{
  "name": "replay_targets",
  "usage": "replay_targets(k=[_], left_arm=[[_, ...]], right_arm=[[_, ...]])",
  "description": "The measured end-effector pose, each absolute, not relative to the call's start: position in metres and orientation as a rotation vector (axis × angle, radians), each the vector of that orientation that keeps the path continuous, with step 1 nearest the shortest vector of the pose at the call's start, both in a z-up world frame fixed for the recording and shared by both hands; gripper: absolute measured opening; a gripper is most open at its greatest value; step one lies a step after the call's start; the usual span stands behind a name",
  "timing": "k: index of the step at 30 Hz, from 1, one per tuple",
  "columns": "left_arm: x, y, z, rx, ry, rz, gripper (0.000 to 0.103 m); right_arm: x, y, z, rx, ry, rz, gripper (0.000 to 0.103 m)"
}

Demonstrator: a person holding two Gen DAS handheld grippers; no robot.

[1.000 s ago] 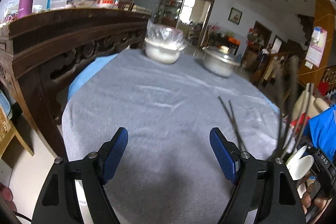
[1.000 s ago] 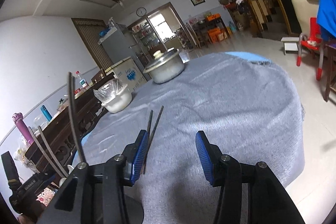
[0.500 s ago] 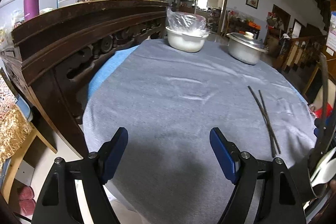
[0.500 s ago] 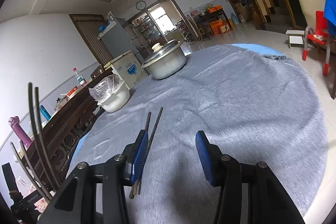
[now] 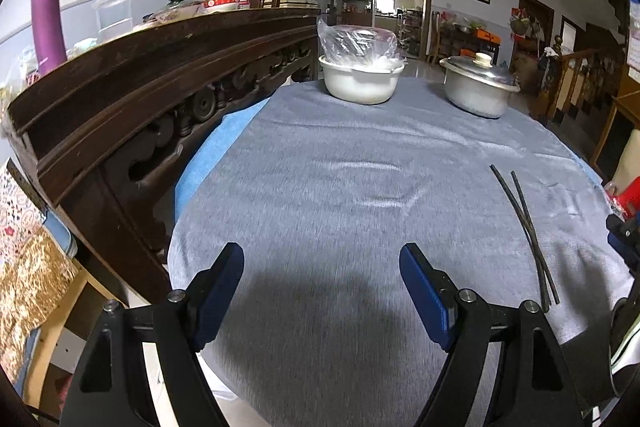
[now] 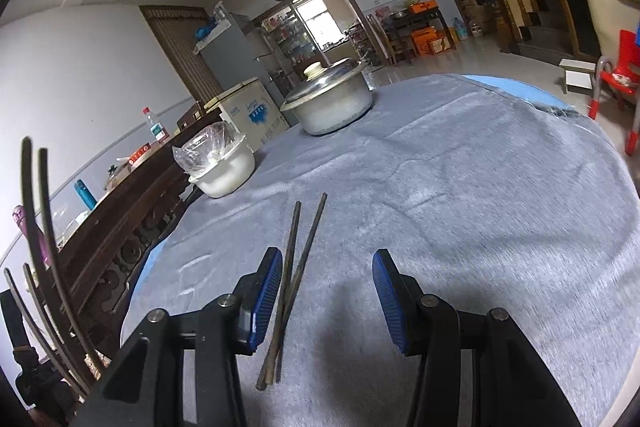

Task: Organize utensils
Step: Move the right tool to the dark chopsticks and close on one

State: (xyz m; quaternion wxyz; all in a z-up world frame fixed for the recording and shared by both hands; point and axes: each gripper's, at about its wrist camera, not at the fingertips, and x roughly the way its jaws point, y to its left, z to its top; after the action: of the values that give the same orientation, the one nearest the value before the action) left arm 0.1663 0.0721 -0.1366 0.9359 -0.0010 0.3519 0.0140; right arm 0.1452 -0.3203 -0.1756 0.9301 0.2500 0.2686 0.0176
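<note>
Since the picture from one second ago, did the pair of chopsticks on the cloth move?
No. In the right wrist view the chopsticks keep their crossed lie and their place relative to the white bowl; only the camera shifted.

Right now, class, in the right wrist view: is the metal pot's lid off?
No, the lid sits on the metal pot, its pale knob on top.

right claw [image 5: 624,243] cut off, chopsticks [image 6: 40,247] bases hidden

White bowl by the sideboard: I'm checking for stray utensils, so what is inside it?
The white bowl holds a crumpled clear plastic bag rising above its rim. Whatever lies in or under the bag is hidden; no utensil shows.
</note>
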Motion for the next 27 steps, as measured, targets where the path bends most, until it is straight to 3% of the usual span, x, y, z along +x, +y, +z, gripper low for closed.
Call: replay_targets(k=[16,25,27], left_arm=[[0.213,0.056,-0.142,0.071,0.763,-0.01,0.081],[0.247,0.05,-0.143,0.094,0.802,-0.071,0.081],[0.253,0.049,-0.143,0.097,0.812,-0.08,0.081]], right_arm=[[0.259,-0.325,-0.177,0.503,0.833,0.092,0.05],[0.341,-0.328,-0.191,0.501,0.999,0.078,0.038],[0.357,-0.323,-0.196,0.493,1.047,0.077,0.03]])
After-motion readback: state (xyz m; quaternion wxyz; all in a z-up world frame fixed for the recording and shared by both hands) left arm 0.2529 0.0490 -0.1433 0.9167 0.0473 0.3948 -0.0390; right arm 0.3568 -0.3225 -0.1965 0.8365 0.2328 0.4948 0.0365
